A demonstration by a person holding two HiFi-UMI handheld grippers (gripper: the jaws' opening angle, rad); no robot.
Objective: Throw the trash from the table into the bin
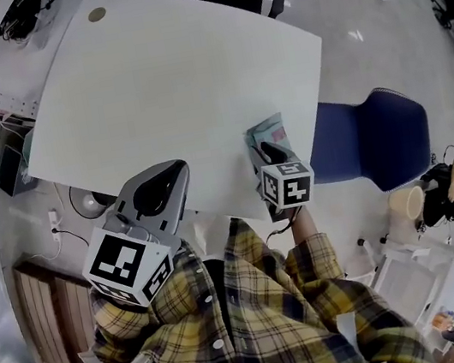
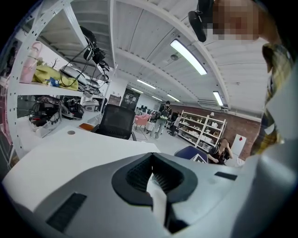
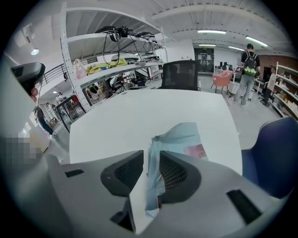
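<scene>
A crumpled pale blue-green plastic wrapper with a pink-red patch lies on the near right edge of the table, and its near end runs up between the jaws of the right gripper. Those jaws stand slightly apart. The wrapper lies against the right-hand pad, and a strip of bare table shows between it and the other pad, so the jaws are not clamped on it. The left gripper is held at the near edge of the table, well to the left of the wrapper. Its jaws meet at the tips with nothing between them.

The wide white table has rounded corners and a small round grommet near its far left corner. It stands on a pale glossy floor in an open workshop.

A dark blue upholstered chair stands just beside the table's right edge, close to the wrapper. A black mesh office chair stands at the far side. A white metal shelf rack loaded with cables lines the left side. A person with a backpack stands far off.
</scene>
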